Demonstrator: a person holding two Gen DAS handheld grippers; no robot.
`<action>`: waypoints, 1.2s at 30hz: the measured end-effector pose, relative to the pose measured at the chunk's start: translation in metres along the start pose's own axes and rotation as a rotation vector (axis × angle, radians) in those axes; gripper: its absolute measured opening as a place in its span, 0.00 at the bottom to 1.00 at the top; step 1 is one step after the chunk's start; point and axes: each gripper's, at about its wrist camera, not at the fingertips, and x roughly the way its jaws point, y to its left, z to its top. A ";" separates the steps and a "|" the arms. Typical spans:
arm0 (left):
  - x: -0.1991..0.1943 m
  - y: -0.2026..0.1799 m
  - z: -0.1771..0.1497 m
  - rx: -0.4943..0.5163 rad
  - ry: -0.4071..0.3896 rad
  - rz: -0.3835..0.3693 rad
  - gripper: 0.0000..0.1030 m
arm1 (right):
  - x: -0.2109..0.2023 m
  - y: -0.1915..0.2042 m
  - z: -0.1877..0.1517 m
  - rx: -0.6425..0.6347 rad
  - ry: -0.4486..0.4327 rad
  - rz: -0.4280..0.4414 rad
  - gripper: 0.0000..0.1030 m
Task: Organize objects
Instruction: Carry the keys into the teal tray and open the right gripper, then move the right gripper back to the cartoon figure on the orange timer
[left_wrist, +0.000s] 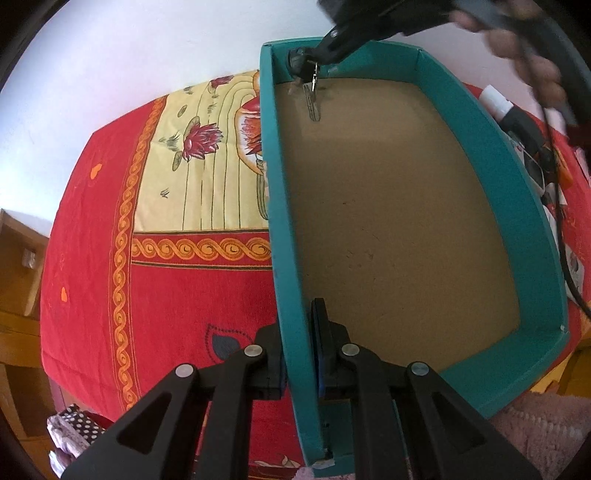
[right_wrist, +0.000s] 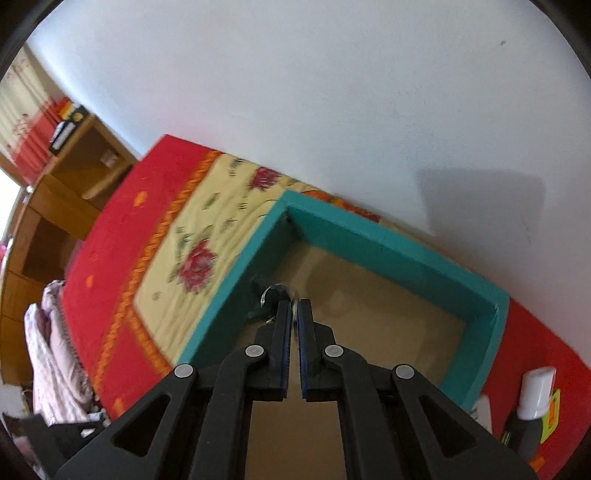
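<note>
A teal box with a brown cardboard floor sits on a red and yellow flowered cloth. My left gripper is shut on the box's left wall near the front. My right gripper is shut on a bunch of keys with a black fob, held inside the box's far left corner, and one key hangs down to the floor. The right gripper shows in the left wrist view coming from the top. The keys show dark just past its fingertips.
A white and black bottle and a yellow-green item lie right of the box. Cables and small things lie beyond the box's right wall. A wooden shelf stands left of the bed. A white wall is behind.
</note>
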 end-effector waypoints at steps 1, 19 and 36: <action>0.000 0.000 0.000 -0.004 -0.002 -0.002 0.09 | 0.005 -0.002 0.003 0.005 0.005 -0.007 0.05; -0.002 0.005 -0.002 -0.039 -0.008 -0.039 0.09 | -0.030 -0.001 -0.040 0.000 -0.067 -0.014 0.26; -0.003 0.010 -0.003 -0.080 -0.008 -0.062 0.09 | -0.121 -0.113 -0.178 0.138 -0.074 -0.290 0.49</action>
